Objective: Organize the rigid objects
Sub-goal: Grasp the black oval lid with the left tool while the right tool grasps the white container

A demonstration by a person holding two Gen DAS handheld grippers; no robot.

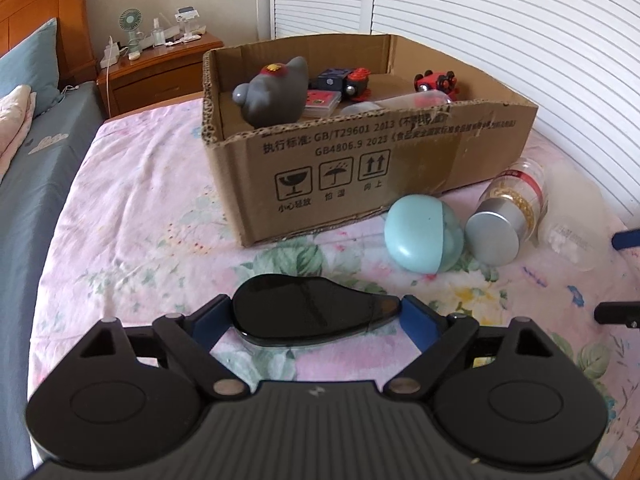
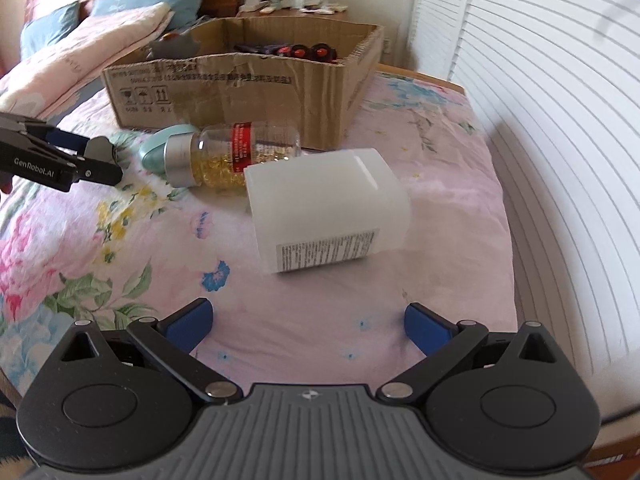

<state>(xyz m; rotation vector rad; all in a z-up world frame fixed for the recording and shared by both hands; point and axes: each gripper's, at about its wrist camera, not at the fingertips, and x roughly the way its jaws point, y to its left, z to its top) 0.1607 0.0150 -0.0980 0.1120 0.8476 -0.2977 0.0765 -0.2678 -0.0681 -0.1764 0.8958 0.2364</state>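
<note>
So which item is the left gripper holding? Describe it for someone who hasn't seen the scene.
On the floral bedsheet, in front of the cardboard box, the left gripper has its jaws closed on a flat, glossy black teardrop-shaped case. Unlike the neighbouring teal egg-shaped case and capsule jar, it is dark and flat.

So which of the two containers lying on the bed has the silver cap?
The clear bottle of yellow capsules with the red label, beside the cardboard box. The white plastic container shows no silver cap.

Pink floral bedsheet (image 1: 140,208), brown cardboard box (image 1: 360,176), teal case (image 1: 420,236), glossy black case (image 1: 308,308)
</note>
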